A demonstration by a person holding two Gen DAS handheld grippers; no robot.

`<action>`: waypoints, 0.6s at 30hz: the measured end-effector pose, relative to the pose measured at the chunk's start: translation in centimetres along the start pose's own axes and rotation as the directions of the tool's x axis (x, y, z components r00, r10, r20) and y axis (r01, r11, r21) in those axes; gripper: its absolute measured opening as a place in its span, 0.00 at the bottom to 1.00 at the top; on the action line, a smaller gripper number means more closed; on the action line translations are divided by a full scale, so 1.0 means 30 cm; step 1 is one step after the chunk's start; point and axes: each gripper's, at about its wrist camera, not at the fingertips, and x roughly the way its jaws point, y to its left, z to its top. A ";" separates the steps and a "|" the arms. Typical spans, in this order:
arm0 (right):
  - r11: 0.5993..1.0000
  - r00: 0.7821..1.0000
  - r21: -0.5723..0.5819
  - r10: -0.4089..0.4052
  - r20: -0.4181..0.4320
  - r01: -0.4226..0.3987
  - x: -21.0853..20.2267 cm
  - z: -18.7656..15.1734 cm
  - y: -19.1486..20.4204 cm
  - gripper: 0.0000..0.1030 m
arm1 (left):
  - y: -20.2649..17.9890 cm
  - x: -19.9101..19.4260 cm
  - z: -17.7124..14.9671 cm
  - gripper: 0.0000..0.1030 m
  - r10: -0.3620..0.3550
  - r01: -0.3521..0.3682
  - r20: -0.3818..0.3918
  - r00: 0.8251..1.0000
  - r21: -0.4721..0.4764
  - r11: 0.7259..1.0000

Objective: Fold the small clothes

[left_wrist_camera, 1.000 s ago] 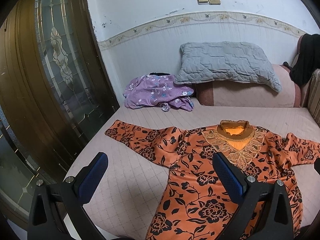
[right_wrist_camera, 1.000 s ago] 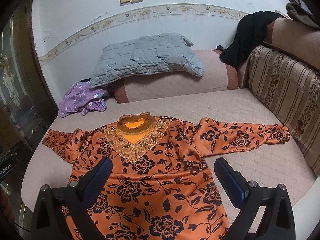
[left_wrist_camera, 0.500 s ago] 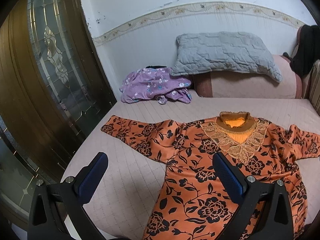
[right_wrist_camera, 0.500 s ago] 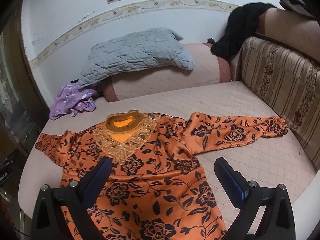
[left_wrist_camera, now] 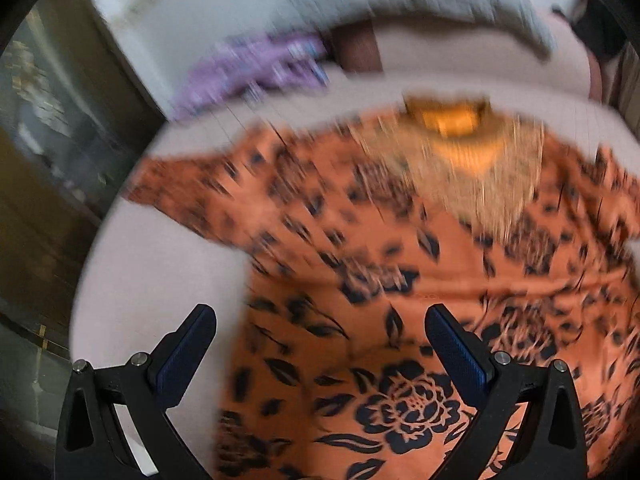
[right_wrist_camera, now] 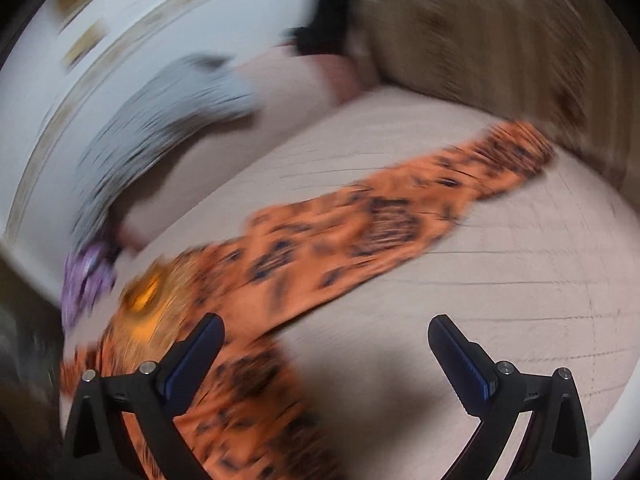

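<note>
Pale pink quilted bedding (right_wrist_camera: 500, 264) fills both views, streaked by heavy motion blur. Left claw (left_wrist_camera: 320, 354) stands with its jaws wide apart and nothing between them, low over the left side edge of the orange floral blouse (left_wrist_camera: 400, 280), which lies spread flat on the bed with its collar toward the wall. Right claw (right_wrist_camera: 326, 356) is likewise spread and empty; its left finger (right_wrist_camera: 196, 354) hangs over the blouse body, its right finger over bare bedding, and the blouse's right sleeve (right_wrist_camera: 420, 216) stretches away toward the striped brown cushion (right_wrist_camera: 500, 52).

Further out, a purple floral garment (left_wrist_camera: 248, 68) lies crumpled by the wall, beside a grey quilted pillow (right_wrist_camera: 160, 128).

The risks, as I judge them: closing at this speed could pinch the quilted cover together with the thin blouse and drag both. A grab at the hem edge may catch only the top layer, so the fold comes out skewed. The outstretched sleeve could trail and bunch under the body.
</note>
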 end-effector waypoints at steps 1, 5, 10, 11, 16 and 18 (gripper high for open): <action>0.997 1.000 0.079 0.006 0.007 -0.007 0.026 0.032 -0.081 0.99 | -0.015 0.041 -0.012 1.00 -0.011 0.011 -0.033 0.999 0.004 1.000; 0.941 0.999 0.334 0.043 0.033 -0.052 0.105 0.130 -0.321 0.87 | -0.065 0.155 -0.061 1.00 -0.023 0.026 -0.107 0.994 0.020 0.999; 0.860 0.996 0.509 -0.012 0.088 -0.035 0.207 0.254 -0.519 0.79 | -0.057 0.167 -0.097 1.00 -0.078 0.076 -0.050 0.996 -0.040 0.996; 0.841 0.997 0.541 -0.015 0.079 -0.030 0.237 0.278 -0.554 0.74 | -0.043 0.174 -0.108 1.00 -0.109 0.106 -0.045 0.993 -0.075 0.992; 0.779 0.992 0.624 -0.017 0.128 -0.067 0.318 0.392 -0.623 0.69 | -0.038 0.162 -0.145 1.00 -0.146 0.148 0.030 0.989 -0.087 0.985; 0.778 0.993 0.625 -0.011 0.120 -0.067 0.358 0.426 -0.639 0.42 | -0.038 0.162 -0.142 1.00 -0.149 0.151 0.034 0.988 -0.085 0.985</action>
